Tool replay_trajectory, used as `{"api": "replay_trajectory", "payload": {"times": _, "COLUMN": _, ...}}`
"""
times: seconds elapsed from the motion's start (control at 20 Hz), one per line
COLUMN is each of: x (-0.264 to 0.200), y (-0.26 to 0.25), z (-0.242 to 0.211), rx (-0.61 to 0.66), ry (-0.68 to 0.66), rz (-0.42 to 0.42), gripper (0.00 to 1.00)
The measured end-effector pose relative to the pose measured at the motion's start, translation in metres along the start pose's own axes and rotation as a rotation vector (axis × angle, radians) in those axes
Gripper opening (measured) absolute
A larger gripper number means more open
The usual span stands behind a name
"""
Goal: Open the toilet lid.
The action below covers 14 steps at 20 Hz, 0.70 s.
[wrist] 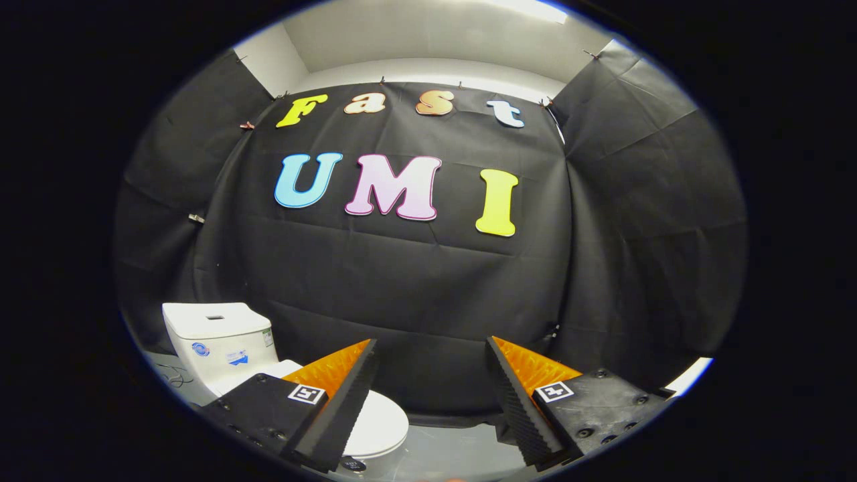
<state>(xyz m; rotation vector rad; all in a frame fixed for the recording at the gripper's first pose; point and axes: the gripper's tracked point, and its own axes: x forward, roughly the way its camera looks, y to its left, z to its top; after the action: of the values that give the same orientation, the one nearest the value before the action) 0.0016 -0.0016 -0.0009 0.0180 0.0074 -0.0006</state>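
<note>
Toilet lid (pixel 381 425) lies flat and closed on the white toilet (pixel 221 348), which stands low against the black cloth wall (pixel 415 288); the tank rises behind it. The gripper (pixel 432 395) hangs above, fingers spread wide with nothing between them. The lid shows partly behind one finger (pixel 335 408), the other finger well off to its side over the pale floor (pixel 455 452).

Nothing readable: small stickers on toilet tank (pixel 217 341) beyond the open gripper's (pixel 432 348) left finger too blurred, square coded markers on both fingers carrying no text.
</note>
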Motion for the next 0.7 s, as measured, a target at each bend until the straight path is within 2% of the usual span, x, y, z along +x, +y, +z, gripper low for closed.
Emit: {"api": "replay_trajectory", "payload": {"times": 0.7, "x": 0.0044, "y": 0.0052, "z": -0.0032, "rx": 0.010, "ry": 0.014, "rz": 0.027, "gripper": 0.98}}
